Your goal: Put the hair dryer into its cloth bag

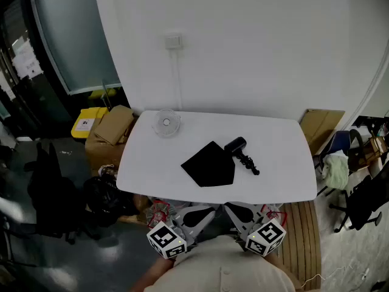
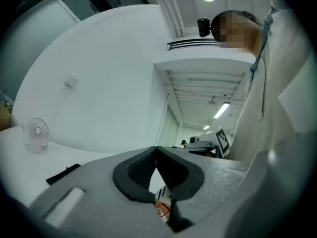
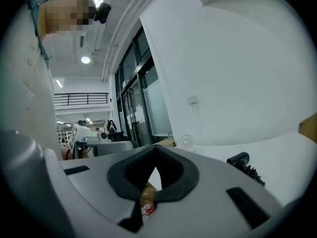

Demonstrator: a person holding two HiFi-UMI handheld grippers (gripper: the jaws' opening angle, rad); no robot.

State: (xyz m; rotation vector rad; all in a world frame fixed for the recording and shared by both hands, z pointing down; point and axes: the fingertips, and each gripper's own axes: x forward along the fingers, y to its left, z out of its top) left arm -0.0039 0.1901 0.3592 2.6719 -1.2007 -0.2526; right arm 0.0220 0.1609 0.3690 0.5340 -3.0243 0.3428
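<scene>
On the white table (image 1: 273, 181) a black cloth bag (image 1: 209, 164) lies flat near the middle. The black hair dryer (image 1: 237, 146) lies just to its right, with its coiled cord (image 1: 250, 165) trailing toward the near edge. Both grippers hang level below the table's near edge, close to the person's body and away from the objects. My left gripper (image 1: 203, 213) (image 2: 156, 155) is shut with nothing in it. My right gripper (image 1: 236, 212) (image 3: 156, 165) is also shut and empty. The right gripper view shows the hair dryer (image 3: 239, 160), and the left gripper view catches the bag's edge (image 2: 63, 173).
A small white fan (image 1: 166, 123) stands at the table's far left corner. Cardboard boxes (image 1: 112, 125) and a yellow box (image 1: 87, 124) sit on the floor at the left. Flat cardboard (image 1: 321, 126) leans at the right, near chairs (image 1: 358, 193). A wooden slatted surface (image 1: 302, 236) lies at the near right.
</scene>
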